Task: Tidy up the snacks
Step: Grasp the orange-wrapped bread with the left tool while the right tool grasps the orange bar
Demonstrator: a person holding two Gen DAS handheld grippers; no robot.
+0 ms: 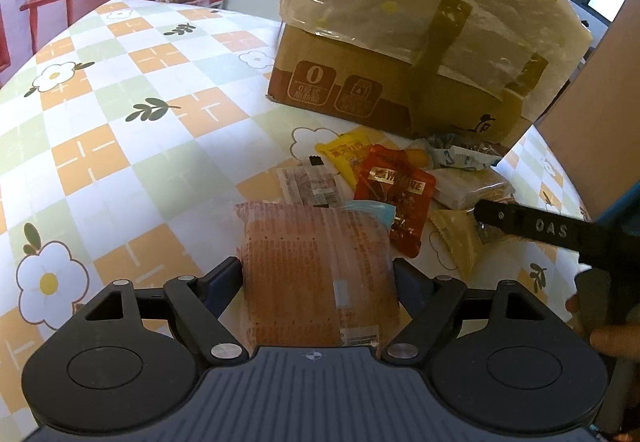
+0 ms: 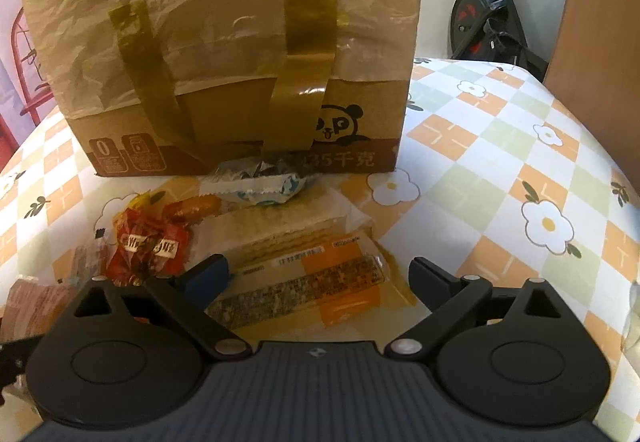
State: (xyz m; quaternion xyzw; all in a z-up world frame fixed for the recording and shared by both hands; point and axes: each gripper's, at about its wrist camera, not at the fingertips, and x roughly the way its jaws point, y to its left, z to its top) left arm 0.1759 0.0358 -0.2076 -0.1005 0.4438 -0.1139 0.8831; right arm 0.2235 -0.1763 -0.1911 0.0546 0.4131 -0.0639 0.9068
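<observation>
Pink snack pack (image 1: 320, 274) sits clamped between the left tool (image 1: 320, 278) pads, long axis toward twelve o'clock. Right tool (image 2: 320, 278) gapes wide, empty, straddling the wafer pack (image 2: 296, 274), which runs eight to two on the counter (image 2: 500, 161); box (image 2: 240, 61) beyond at twelve.

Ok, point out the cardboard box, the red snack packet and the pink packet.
cardboard box (image 2: 240, 41): right wrist view, plastic-covered front.
red snack packet (image 1: 394, 197): left wrist view, middle.
pink packet (image 1: 316, 274): left wrist view, middle.
</observation>
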